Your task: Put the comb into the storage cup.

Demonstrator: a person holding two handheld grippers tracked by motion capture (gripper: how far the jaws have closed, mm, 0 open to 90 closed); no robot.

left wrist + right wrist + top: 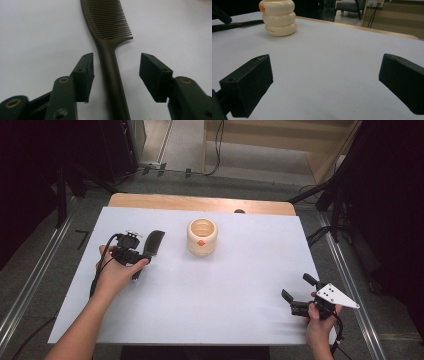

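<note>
A dark comb lies flat on the white table sheet, left of centre. My left gripper is over the comb's handle. In the left gripper view the handle of the comb runs up between the two jaws of my left gripper. The left pad sits close to the handle and the right pad stands clear, so neither presses on it. My right gripper rests near the front right corner, and in its own view it stands wide open with bare table between the jaws.
A cream ribbed cup with an orange mark stands at the middle back, also seen far left in the right gripper view. A strip of the wooden tabletop shows behind the sheet. Cables and stand legs surround the table.
</note>
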